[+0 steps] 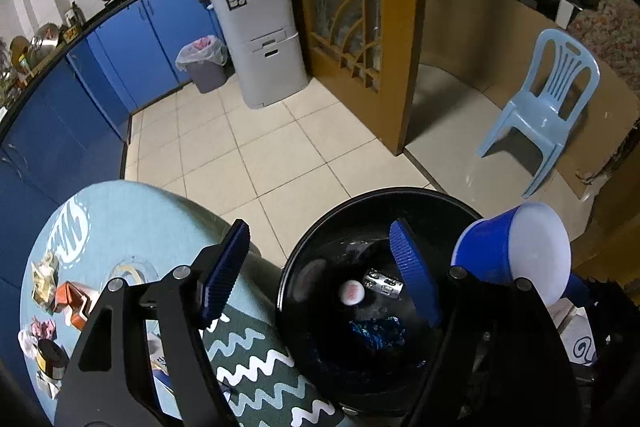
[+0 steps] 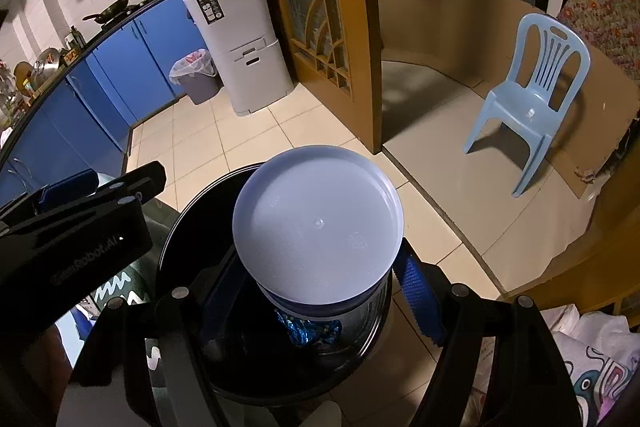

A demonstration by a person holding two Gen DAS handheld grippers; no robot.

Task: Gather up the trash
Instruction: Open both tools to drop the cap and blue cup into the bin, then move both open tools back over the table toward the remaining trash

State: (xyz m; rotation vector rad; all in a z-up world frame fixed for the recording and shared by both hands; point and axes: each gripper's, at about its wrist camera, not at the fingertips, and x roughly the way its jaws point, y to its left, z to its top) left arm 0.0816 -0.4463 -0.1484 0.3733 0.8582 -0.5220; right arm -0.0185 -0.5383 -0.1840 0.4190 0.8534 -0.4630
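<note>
Beside the kitchen's round table (image 1: pixel 132 211), the black bin (image 1: pixel 320 251) sat directly beneath the right gripper (image 2: pixel 324 291), clamped on an upturned blue cup (image 2: pixel 318 227), while the nearer left gripper (image 1: pixel 320 267) gaped empty over it.

A round table (image 1: pixel 132 219) with a light blue cloth carries small litter along its left edge: a gold wrapper (image 1: pixel 44 281), an orange carton (image 1: pixel 74 301) beside it, then a pink wrapper (image 1: pixel 42 329) and a small dark jar (image 1: pixel 50 353). Right of the table, a black bin (image 1: pixel 320 259) stands on the pale tiled floor (image 1: pixel 260 155).
</note>
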